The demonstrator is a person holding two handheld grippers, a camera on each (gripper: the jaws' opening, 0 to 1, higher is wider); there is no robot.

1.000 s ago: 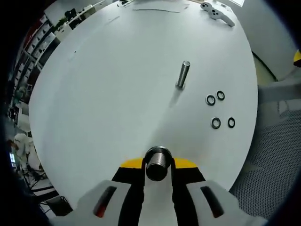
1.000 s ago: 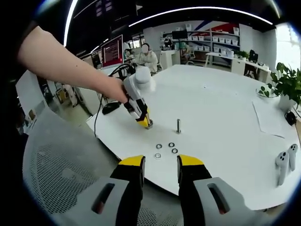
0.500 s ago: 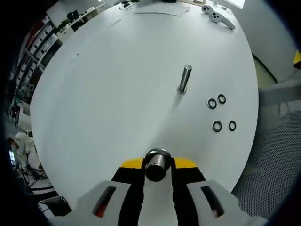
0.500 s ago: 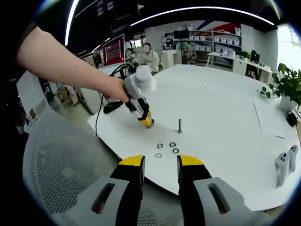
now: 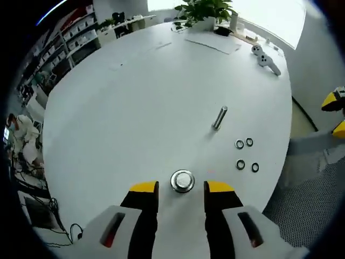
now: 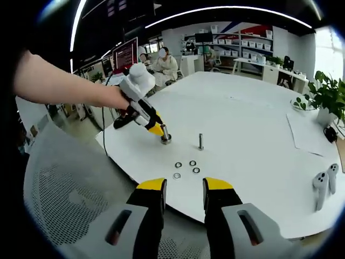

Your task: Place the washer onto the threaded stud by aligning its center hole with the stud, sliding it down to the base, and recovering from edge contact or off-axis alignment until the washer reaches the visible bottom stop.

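1. On the white round tabletop (image 5: pixel 135 97), seen from the left gripper view, a short metal cylinder (image 5: pixel 182 181) stands on end just beyond the left gripper (image 5: pixel 180 189), whose yellow-tipped jaws are spread with a clear gap on either side of it, touching nothing.
2. From the right gripper view, the same tabletop (image 6: pixel 253 129) stretches away towards shelves and a seated person, and a potted plant (image 6: pixel 326 97) stands at its far right edge; the left gripper view catches a plant (image 5: pixel 207 11) at the far edge too.
3. Off the near edge in the right gripper view sits a white mesh chair (image 6: pixel 70 199); the left gripper view has mesh (image 5: pixel 307 199) at its right side.
4. A person's bare arm (image 6: pixel 59 86) reaches in from the left of the right gripper view, holding the left gripper (image 6: pixel 159 132) tilted down over the cylinder (image 6: pixel 165 140).
5. Low in that view, the right gripper (image 6: pixel 183 189) hangs off the tabletop's near edge, jaws apart and empty.
6. A white game controller (image 6: pixel 322 186) lies at the right; the left gripper view shows it (image 5: pixel 265 57) far across.
7. A threaded stud (image 5: pixel 219 117) stands upright and bare near the middle (image 6: pixel 200 141).
8. Four washers (image 5: pixel 245 155) lie flat in a loose cluster beside the stud, well apart from it (image 6: pixel 185 169), between it and the near edge.
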